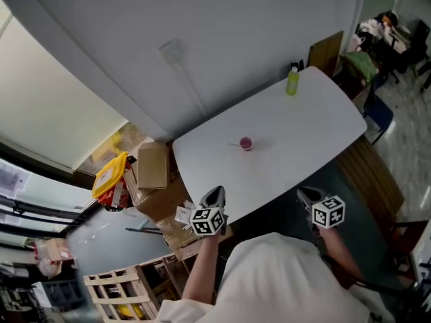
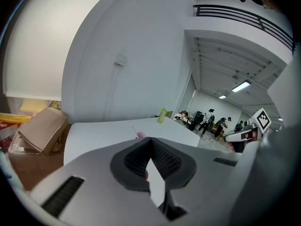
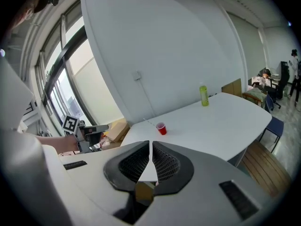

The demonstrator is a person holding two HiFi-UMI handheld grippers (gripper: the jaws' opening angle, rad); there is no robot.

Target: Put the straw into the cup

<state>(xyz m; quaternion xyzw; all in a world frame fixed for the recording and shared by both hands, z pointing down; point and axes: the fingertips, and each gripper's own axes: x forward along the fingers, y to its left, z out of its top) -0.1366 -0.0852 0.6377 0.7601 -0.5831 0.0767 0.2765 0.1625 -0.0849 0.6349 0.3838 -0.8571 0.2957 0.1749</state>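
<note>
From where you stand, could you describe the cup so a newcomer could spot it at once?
Find the white table by the wall. Near its middle stands a small red cup. Unlike the taller green bottle at the table's far end, it is short and red.

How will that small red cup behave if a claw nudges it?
The red cup is small, likely light: a nudge could slide or tip it on the smooth table. The straw seemingly leaning from it may pull it over.
</note>
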